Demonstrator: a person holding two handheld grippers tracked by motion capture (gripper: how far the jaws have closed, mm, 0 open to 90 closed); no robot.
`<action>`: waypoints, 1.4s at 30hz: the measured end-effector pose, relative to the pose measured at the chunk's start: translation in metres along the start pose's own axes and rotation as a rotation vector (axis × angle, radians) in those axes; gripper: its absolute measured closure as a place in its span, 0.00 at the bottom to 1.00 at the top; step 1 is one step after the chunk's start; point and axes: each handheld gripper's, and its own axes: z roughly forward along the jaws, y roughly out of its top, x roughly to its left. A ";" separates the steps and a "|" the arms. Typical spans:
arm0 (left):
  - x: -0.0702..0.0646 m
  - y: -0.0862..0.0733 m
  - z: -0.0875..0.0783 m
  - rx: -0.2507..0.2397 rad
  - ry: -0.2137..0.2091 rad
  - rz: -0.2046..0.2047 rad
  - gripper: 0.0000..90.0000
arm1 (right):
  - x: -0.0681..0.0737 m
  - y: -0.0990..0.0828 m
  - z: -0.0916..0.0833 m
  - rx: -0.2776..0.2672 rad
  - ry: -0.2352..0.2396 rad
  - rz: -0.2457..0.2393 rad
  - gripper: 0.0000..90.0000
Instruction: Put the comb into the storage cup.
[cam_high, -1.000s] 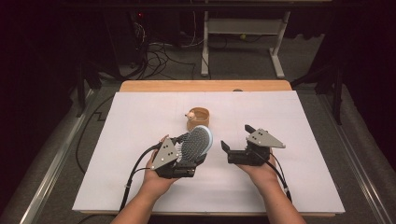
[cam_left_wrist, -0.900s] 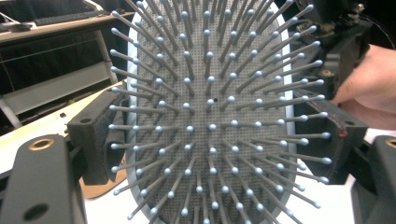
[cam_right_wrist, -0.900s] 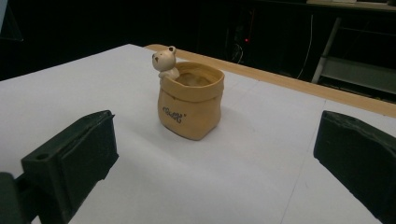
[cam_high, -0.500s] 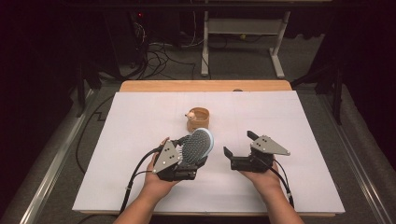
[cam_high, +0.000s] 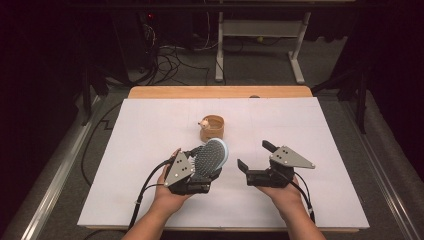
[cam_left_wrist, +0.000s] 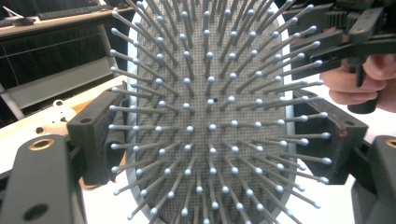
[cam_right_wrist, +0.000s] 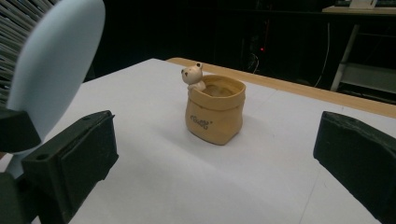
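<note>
Evidently the handover had finished: the hairbrush (cam_high: 211, 156) sat pinched by its head in the left tongs (cam_high: 204, 165), their black pads (cam_left_wrist: 95, 135) pressed against the brush's two edges, bristles facing that gripper's camera. In the high view it was held off the white tabletop (cam_high: 150, 150), just in front of the small tan pot (cam_high: 212, 128) with a bear figure on its rim, and not touching it. The right tongs (cam_high: 255, 156) were spread wide and held nothing — in the right gripper view their pads (cam_right_wrist: 70, 163) stood far apart, with the pot (cam_right_wrist: 215, 108) framed between them and the brush's pale blue back (cam_right_wrist: 56, 65) at the left edge.

Against the frame from a second before, the right hand (cam_high: 280, 187) had drawn back toward the person and a little outward, so the gap between the two grippers had widened; half a second before, it was already most of the way there. The left hand (cam_high: 172, 192) had barely shifted, and the brush kept much the same tilt. The pot had not moved.

For the work in hand, this probably meant that the left gripper alone now carried the brush (whose handle could not be made out from above), and the freed right gripper was lined up on the pot — perhaps to steady it, though that was only a guess from its aim.
</note>
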 end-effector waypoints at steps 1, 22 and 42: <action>0.000 0.000 0.000 0.000 0.000 0.000 0.23 | 0.000 0.000 0.000 0.000 0.000 0.000 0.00; -0.005 -0.007 0.001 0.012 0.002 0.018 0.23 | 0.013 0.017 -0.011 -0.046 0.080 0.018 0.00; -0.016 -0.014 0.004 0.030 -0.027 0.031 0.23 | 0.036 0.028 -0.008 -0.061 0.172 0.020 0.00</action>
